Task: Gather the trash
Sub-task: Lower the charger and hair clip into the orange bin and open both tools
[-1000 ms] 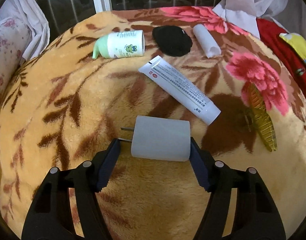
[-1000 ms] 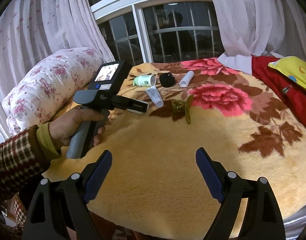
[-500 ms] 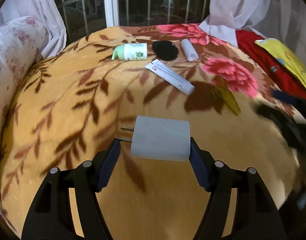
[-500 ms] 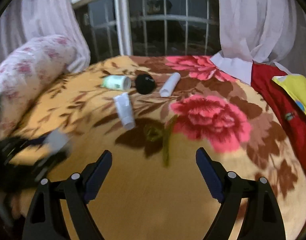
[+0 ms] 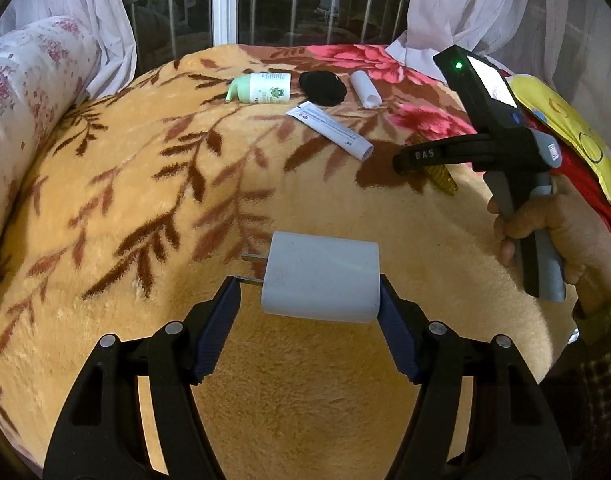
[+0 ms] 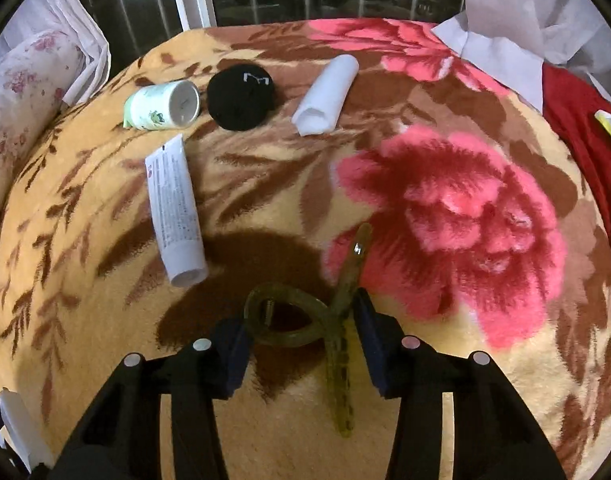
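Bed covered by a floral blanket (image 5: 145, 208); no bin seen, trash is laid loose on it.

Far end, in a row: green-white bottle (image 6: 161, 106) on its side, black round thing (image 6: 241, 96) just beside it, white rolled tube (image 6: 327, 94) further right. A white squeeze tube (image 6: 175, 208) is laid nearer, below the bottle, cap toward the camera.

Left tool (image 5: 309, 300): held about half open, clamped on a white plug adapter (image 5: 321, 278), which is carried above the blanket. One pad is pressed on its flat end, the other on a prong.

Right tool (image 6: 301, 340): jaws closing, with an olive hair claw clip (image 6: 305, 320) between them. The clip is lying on the blanket at the edge of the big pink flower. Pads are seen just beside the clip's loop and spine; firm contact cannot be told.

From the left view, the right tool's handle is gripped by a hand (image 5: 545, 232); a green LED is lit on it.

Writing: "DAS" is read on the right tool's finger. A frog cartoon is printed on the bottle; small print on the squeeze tube is illegible.
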Motion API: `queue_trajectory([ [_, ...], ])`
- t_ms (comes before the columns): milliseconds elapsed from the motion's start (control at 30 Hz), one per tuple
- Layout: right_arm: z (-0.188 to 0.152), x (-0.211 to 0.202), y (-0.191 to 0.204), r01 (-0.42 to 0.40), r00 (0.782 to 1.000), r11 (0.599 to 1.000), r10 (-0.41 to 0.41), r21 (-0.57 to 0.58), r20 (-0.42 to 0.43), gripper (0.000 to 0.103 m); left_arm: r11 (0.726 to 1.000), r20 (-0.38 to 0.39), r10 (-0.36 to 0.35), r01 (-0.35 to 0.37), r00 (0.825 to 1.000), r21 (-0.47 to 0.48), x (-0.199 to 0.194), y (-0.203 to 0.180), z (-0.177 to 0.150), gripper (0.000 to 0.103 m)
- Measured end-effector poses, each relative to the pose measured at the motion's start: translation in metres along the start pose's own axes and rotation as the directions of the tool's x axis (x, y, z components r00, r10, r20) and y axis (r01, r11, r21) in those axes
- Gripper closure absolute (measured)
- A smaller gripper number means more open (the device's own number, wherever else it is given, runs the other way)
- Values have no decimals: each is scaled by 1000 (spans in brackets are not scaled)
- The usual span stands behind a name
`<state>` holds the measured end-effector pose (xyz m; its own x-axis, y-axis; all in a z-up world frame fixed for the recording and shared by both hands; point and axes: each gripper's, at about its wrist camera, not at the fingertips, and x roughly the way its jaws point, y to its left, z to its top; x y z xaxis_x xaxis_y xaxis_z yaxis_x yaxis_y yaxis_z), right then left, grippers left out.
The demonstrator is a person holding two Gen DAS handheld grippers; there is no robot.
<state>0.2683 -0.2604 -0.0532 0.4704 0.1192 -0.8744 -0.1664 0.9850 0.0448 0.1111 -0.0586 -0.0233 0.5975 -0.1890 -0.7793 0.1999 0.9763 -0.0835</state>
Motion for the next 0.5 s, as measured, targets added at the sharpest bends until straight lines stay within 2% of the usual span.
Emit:
queue_trajectory([
  [133,-8,-22,4,-8,998,1000,9,-8,59,56,1000,2,2,-2,1000,-4,-4,1,-5,37],
  [333,-38,-78,19,-47,987,998,54,-46,153,56,1000,19,6,-6,1000,-11,-17,-3,-14,37],
  [500,-100,-135,42,-112,971,988,131,-105,201,56,1000,29,5,-5,1000,-12,-41,-2,-35,37],
])
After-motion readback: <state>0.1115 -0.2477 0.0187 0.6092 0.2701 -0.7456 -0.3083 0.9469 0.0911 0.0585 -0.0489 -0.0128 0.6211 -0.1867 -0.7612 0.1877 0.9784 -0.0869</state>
